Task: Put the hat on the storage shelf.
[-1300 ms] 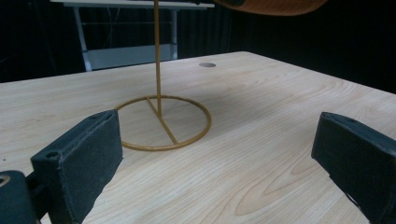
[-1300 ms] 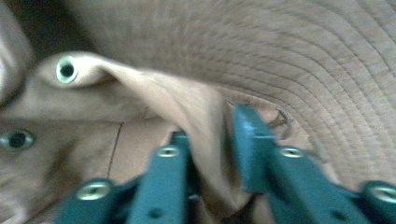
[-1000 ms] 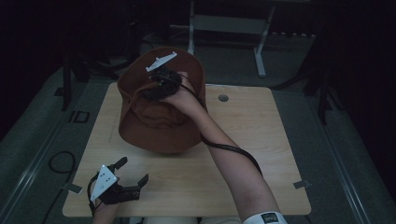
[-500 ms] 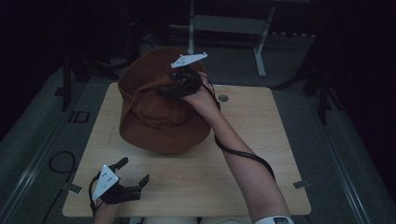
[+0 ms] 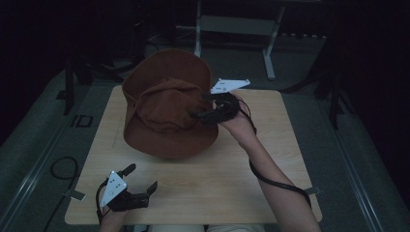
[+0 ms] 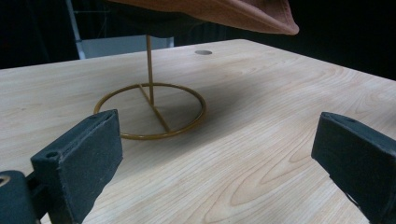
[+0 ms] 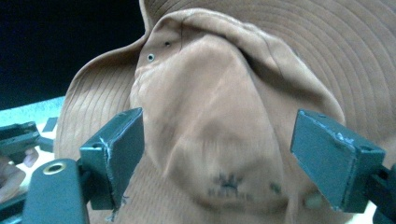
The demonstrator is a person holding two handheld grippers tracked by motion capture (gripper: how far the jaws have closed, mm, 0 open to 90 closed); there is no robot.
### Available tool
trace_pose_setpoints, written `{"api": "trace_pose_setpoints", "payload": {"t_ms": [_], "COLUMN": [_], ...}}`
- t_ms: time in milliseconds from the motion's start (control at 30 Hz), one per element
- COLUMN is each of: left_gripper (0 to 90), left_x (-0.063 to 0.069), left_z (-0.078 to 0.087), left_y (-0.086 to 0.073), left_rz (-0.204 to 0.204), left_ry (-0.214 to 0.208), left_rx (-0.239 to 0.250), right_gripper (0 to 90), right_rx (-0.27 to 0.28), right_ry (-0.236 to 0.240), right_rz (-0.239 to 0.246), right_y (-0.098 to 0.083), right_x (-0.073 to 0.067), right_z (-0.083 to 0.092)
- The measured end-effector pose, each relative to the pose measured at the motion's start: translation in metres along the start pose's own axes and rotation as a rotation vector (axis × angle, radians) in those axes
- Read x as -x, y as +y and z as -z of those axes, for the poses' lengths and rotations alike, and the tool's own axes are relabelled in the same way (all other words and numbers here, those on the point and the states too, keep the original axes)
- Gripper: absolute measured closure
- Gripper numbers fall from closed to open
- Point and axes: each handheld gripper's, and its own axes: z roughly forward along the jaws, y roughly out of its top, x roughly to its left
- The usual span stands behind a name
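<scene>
Right gripper (image 5: 200, 115) released beside hat (image 5: 164, 111); left gripper view shows wire stand (image 6: 150, 109).

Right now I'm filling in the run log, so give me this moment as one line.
left gripper: open, idle on table | right gripper: jaws just opening, beside hat's crown, nothing clamped | brown hat: on wire stand

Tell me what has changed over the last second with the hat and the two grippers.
The right gripper slid rightward across the brown fabric brimmed hat, from its crown to its right side; its jaws have just been opening and now stand wide, apart from the crown. The hat's shape has shifted on its thin brass wire stand. The left gripper stayed open at the near corner of the light wooden table.
</scene>
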Motion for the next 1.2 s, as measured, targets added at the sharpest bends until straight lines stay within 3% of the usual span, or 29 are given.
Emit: {"api": "trace_pose_setpoints", "payload": {"t_ms": [233,500,600,767,967,1200], "left_gripper": [2.4,2.4,2.4,2.4,2.4,2.4], "left_x": [0.001,0.001,0.001,0.001,0.002,0.0], "left_z": [-0.001,-0.004,-0.005,-0.006,-0.007,-0.008], "left_y": [-0.001,-0.003,-0.003,-0.004,-0.005,-0.006], "left_rz": [0.0,-0.005,-0.006,-0.008,-0.008,-0.009], "left_ry": [0.001,0.012,0.013,0.014,0.008,0.004], "left_rx": [-0.005,-0.026,-0.029,-0.036,-0.044,-0.059], "right_gripper": [17.3,17.6,18.1,18.0,18.0,17.9], "right_rx": [0.015,0.014,0.026,0.028,0.006,-0.034], "right_ry": [-0.001,0.014,-0.021,-0.02,0.018,0.02], "right_rz": [-0.019,-0.052,-0.039,-0.043,-0.065,-0.085], "right_y": [-0.035,-0.076,-0.094,-0.114,-0.15,-0.189], "right_x": [-0.005,-0.017,-0.022,-0.026,-0.028,-0.026], "right_z": [0.025,0.037,0.042,0.049,0.058,0.062]}}
